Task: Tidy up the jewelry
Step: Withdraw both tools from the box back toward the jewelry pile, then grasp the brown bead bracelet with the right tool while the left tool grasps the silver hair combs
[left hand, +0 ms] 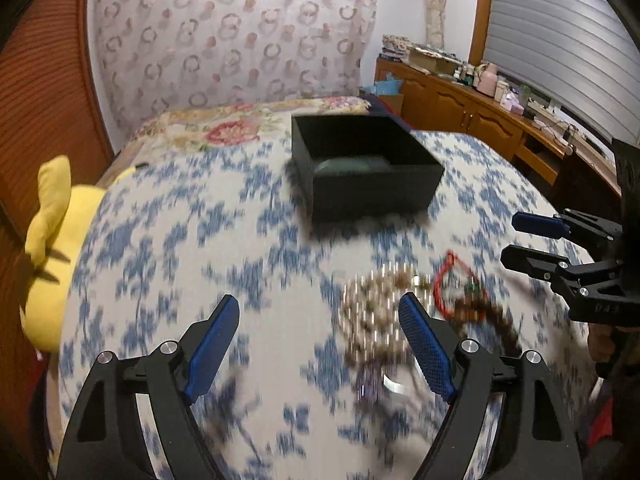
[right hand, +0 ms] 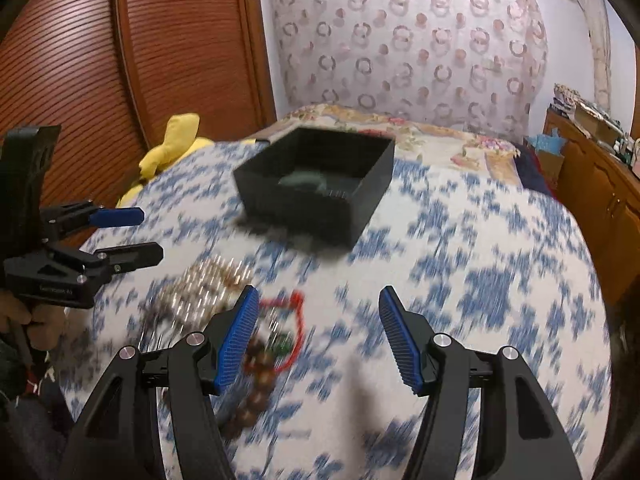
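Left wrist view, swept left to right: a yellow plush toy (left hand: 52, 248) sits at nine o'clock off the edge of the bed (left hand: 168, 240), whose blue-and-white cover fills the frame. My left claw (left hand: 320, 344) points down at it with its jaws spread wide and nothing between them. The black box (left hand: 362, 168) stands open at twelve o'clock, something greenish lying in it. The jewelry pile (left hand: 384, 304) — shiny beads, a red cord (left hand: 444, 276), dark brown beads — lies on the cover just beyond my right finger, blurred. At three o'clock my right claw (left hand: 510, 240) comes in from the side.

From the right wrist, the left claw (right hand: 150, 234) shows at nine o'clock, a hand (right hand: 44, 324) under it. The jewelry (right hand: 216, 288) lies at seven o'clock by my left finger — the right claw (right hand: 316, 328) stands open over bare cover.
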Motion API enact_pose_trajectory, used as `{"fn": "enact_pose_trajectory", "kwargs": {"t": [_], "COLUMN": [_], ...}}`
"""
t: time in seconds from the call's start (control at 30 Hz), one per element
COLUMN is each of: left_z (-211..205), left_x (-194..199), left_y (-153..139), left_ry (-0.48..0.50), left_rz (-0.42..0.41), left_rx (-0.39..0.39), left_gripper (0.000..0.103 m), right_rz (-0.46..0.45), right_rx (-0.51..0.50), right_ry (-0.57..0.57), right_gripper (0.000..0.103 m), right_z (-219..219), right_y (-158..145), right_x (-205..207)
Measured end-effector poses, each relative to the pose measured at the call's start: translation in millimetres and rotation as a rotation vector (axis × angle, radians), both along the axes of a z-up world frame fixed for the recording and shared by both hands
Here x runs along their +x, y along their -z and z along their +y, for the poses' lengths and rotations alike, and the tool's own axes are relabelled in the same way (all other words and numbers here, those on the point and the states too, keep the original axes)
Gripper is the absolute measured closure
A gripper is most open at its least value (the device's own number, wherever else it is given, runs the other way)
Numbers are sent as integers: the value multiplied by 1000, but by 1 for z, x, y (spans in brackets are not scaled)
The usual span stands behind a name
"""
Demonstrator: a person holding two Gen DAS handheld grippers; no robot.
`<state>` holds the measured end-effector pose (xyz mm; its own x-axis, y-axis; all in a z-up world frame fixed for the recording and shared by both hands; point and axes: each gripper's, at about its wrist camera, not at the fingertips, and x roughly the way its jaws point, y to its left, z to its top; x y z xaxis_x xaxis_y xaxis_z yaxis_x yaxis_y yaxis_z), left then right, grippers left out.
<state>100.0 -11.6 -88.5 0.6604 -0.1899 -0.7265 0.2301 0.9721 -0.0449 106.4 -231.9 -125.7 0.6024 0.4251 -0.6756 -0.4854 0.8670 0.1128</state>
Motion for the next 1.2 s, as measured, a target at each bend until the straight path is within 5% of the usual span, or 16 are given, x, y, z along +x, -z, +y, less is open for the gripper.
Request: {"fn": "enact_pose_trajectory", "kwargs": {"t": [0.3,0.53,0.6,1.2], "left_z": [-2,-13,-18,-50], "left_x": [-31,-33,-32,-18], "left_y": [18,24,26,36], "left_ry": [-2,12,16,16], "left_rz": [51,74,79,98], "left_rx": [-4,10,14,109], "left_gripper": [20,20,20,18], "right_rz": [57,86,81,63], "right_rx": [-14,-69,-83,-36], "right_ry": [-41,-73,-82,-30], "right_gripper": [65,69,88,88], "right_z": [7,19,18,-10], "right_y": [19,30,30,33], "right_x": [-26,-28,-29,-26]}}
